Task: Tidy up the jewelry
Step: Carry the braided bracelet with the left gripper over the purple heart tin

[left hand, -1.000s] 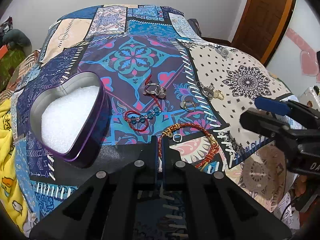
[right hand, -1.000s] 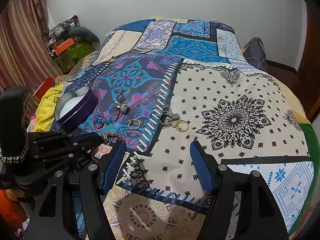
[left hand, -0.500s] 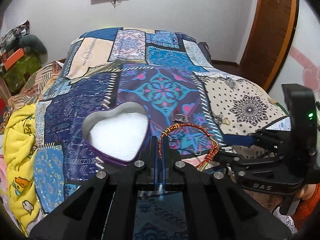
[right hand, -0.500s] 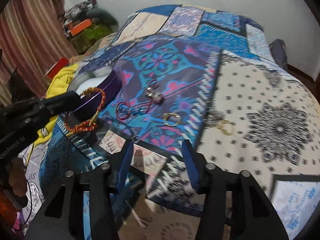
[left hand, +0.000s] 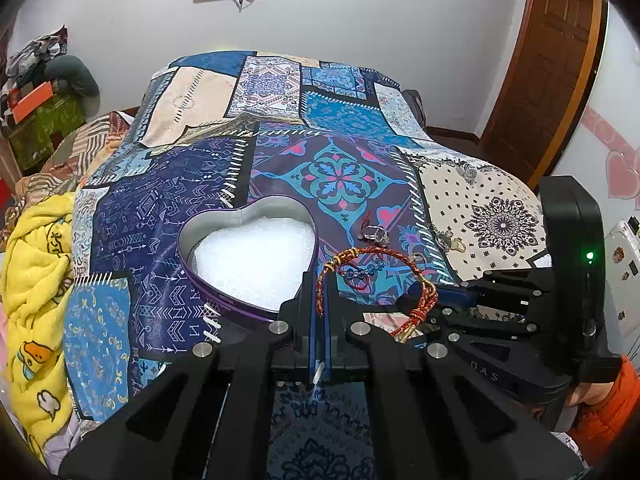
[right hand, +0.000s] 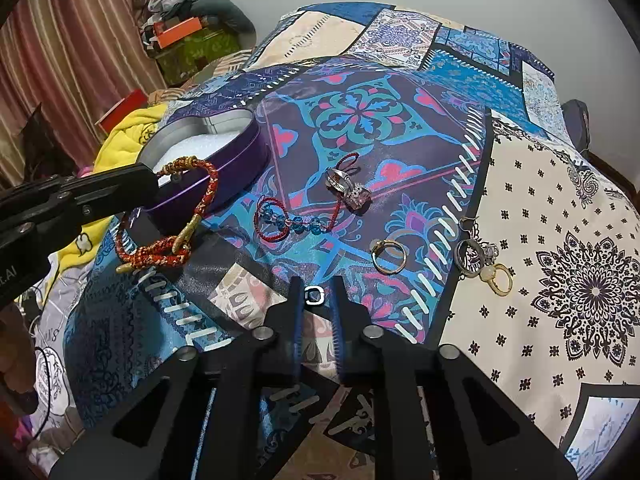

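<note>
Inspector: One braided red-and-gold bracelet [left hand: 376, 276] hangs pinched between the closed fingers of the left gripper [left hand: 320, 292], lifted just beside the heart-shaped tin [left hand: 248, 258].

Clerk: And the right gripper [right hand: 316, 300]?

Inspector: Narrowly parted around a small square ring [right hand: 313, 294] on the patchwork bedspread [right hand: 560, 200]; whether it grips, I cannot tell.

Clerk: Handling?

Inspector: Judged light and limp; the cord sags and its hook ends dangle. Hold the braid mid-length. The ring looks hard, small and slippery; take it across its flat sides.
</note>
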A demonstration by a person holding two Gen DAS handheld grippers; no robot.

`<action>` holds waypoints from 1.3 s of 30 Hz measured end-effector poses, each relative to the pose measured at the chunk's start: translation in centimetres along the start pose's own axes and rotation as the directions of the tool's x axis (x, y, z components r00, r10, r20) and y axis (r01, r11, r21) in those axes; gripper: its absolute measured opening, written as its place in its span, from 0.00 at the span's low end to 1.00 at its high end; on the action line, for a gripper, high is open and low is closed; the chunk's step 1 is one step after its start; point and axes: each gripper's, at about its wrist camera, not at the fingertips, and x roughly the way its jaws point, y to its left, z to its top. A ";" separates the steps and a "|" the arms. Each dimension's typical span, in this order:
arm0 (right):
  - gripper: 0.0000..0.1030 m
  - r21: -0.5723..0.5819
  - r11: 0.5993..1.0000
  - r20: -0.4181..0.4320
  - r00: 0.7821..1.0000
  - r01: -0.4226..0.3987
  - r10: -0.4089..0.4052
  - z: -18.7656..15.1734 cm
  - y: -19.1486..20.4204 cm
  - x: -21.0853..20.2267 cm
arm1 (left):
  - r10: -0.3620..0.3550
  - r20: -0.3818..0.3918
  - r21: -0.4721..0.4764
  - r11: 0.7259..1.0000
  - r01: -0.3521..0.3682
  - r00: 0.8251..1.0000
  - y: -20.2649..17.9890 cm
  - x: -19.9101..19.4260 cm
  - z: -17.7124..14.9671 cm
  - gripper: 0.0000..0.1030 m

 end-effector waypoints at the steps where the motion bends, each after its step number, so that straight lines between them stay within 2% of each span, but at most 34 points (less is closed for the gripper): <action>1: 0.08 0.004 1.000 -0.001 1.000 -0.001 0.001 0.0 -0.1 -0.1 | -0.003 0.001 -0.002 1.000 0.003 1.000 0.0 -0.2 0.0 0.01; 6: 0.08 0.033 0.999 0.002 1.000 -0.007 0.007 0.2 -0.1 -0.8 | -0.002 0.018 -0.012 1.000 0.002 1.000 0.3 -1.1 0.0 0.01; 21: 0.08 0.023 1.000 0.158 0.987 -0.007 0.003 3.8 2.4 -5.4 | 0.051 0.095 -0.037 0.998 -0.048 0.994 3.2 -3.8 1.1 0.01; 31: 0.08 -0.010 0.999 0.191 0.981 -0.030 0.031 6.1 4.6 -4.6 | 0.082 0.099 -0.047 0.996 -0.078 0.992 5.9 -3.0 1.9 0.01; 39: 0.08 -0.025 0.998 0.173 0.983 -0.057 0.061 7.3 5.5 -2.5 | 0.080 0.057 -0.049 0.996 -0.077 0.995 7.3 -0.9 2.2 0.01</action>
